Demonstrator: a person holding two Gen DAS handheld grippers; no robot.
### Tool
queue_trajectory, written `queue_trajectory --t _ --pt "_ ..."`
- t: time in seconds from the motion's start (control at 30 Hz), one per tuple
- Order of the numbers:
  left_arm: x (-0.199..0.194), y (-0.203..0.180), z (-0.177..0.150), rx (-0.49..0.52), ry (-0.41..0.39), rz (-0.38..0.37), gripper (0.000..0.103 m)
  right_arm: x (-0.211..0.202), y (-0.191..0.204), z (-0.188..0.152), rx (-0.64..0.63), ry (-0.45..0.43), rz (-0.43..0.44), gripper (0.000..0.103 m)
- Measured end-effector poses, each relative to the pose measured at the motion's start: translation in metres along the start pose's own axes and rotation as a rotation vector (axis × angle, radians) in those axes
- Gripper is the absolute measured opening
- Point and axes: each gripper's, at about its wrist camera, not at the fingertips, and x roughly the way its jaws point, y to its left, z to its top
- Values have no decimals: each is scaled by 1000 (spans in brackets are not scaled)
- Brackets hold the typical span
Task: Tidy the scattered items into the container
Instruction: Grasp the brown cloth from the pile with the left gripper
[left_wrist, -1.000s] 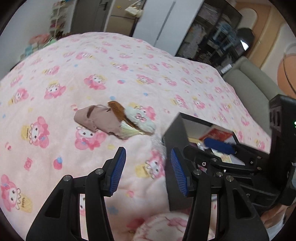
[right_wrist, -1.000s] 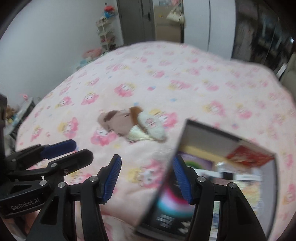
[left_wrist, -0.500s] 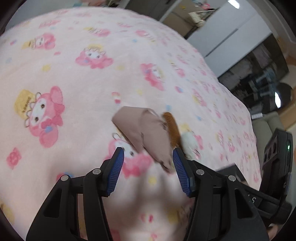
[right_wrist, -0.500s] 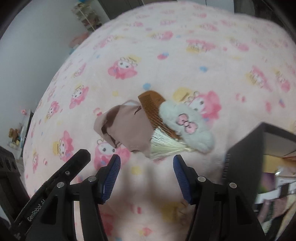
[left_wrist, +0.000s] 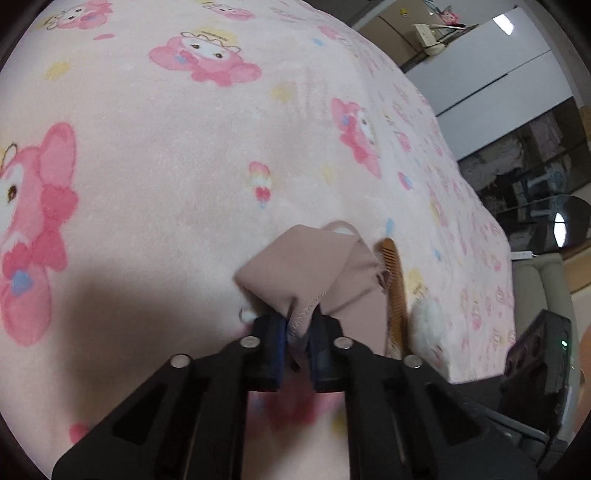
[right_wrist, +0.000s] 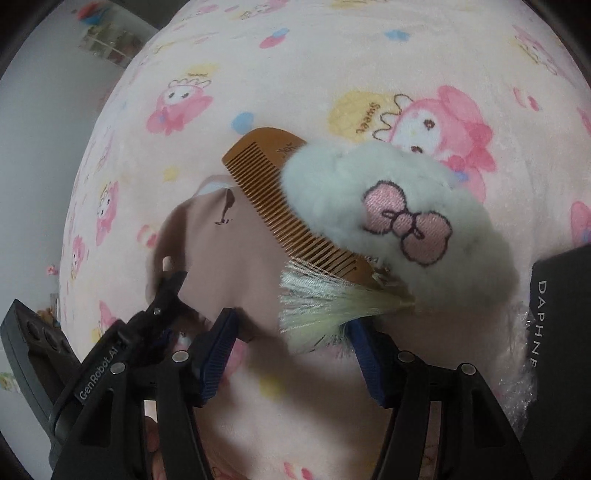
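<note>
A beige cloth (left_wrist: 314, 266) lies crumpled on the pink bedspread (left_wrist: 147, 184), and my left gripper (left_wrist: 297, 332) is shut on its near edge. Beside it are a wooden comb (left_wrist: 395, 280) and a white fluffy pouch (left_wrist: 428, 321). In the right wrist view the comb (right_wrist: 280, 192) rests on the cloth (right_wrist: 221, 258), half under the pouch (right_wrist: 399, 214) with its pink bow. A cream tassel (right_wrist: 325, 306) fans out between the fingers of my right gripper (right_wrist: 291, 336), whose jaws are opening and not pressing it. The left gripper (right_wrist: 173, 280) pinches the cloth's left corner.
The black container (right_wrist: 561, 332), a box lettered DAPHNE, stands at the right edge with crinkled clear plastic (right_wrist: 517, 391) beside it. The bed's far edge drops off toward a grey sofa (left_wrist: 535, 288), a dark glass table (left_wrist: 554, 221) and white cupboards (left_wrist: 498, 66).
Both grippers have dropped down close to the pile. The left one has shut on the beige cloth. The black box has slid to the edge of the right view.
</note>
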Motion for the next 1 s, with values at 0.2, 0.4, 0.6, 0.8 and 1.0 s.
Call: queue_trajectory --t 0.2,0.4,0.6,0.8,1.0 --pt "-49 1 -34 39 8 -48 3 -15 12 -27 -32 25 52 59" --pt "-105 23 -74 16 -27 -18 3 -33 16 -71 51 38 172 59" --pt "-120 38 -62 29 -69 21 6 -50 22 -75 39 -88 71 59" --pt "-70 29 -19 -33 -68 -51 58 -41 1 -46 103 -133 25 59" --pt "-5 10 14 -7 -30 -22 59 -18 -7 -37 61 -168 -83 59"
